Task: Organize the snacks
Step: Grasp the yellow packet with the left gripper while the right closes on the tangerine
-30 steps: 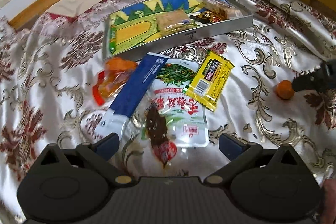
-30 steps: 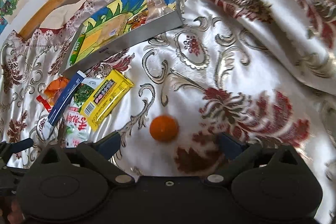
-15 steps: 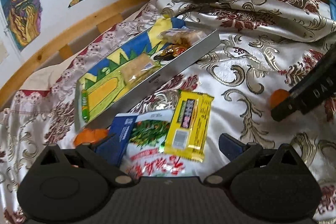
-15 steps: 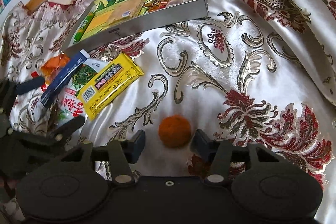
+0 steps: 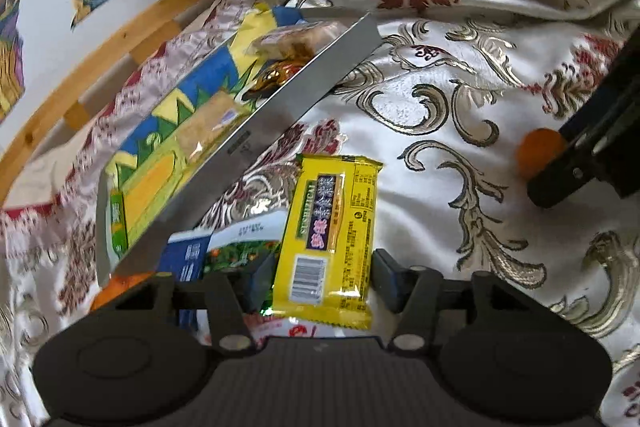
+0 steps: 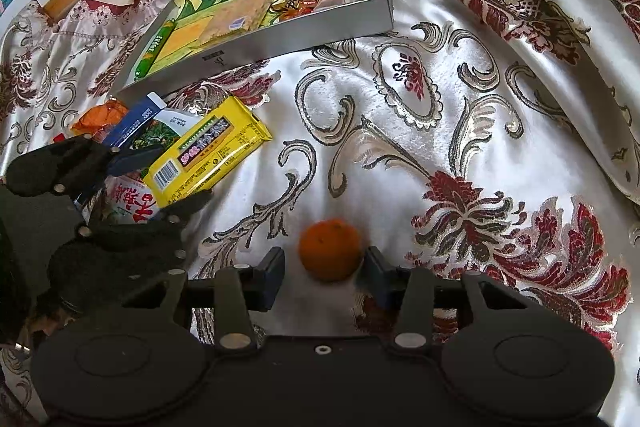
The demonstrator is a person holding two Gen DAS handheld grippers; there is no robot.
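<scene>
Left wrist view: the left claw [image 5: 324, 285] is spread around the near end of the yellow snack packet [image 5: 334, 239], 1 finger on each long side; whether the pads touch the wrapper I cannot tell, so I judge it open and not yet gripping. The packet lies just in front of the grey box [image 5: 256, 143], on top of a white and green pouch [image 5: 236, 247] with a blue packet [image 5: 186, 257] beside it. The box already holds a few wrapped snacks [image 5: 208, 123]. Well to the right of the box, the orange fruit [image 5: 536, 151] sits on the patterned bedspread [image 5: 460, 99], partly hidden by the other tool.

Right wrist view: the right claw [image 6: 324, 275] brackets the orange fruit [image 6: 330, 249], its right finger at the fruit's side and a gap left at the other, so it is open and nothing is held. The fruit is well in front of the grey box [image 6: 280, 39], right of the yellow packet [image 6: 206, 157].

The step in hand looks like 2 pickups being lined up together. Next, each claw needs to close: gently on the round fruit so it does not roll out, and squarely across the slippery flat packet, then lift and carry toward the box.
</scene>
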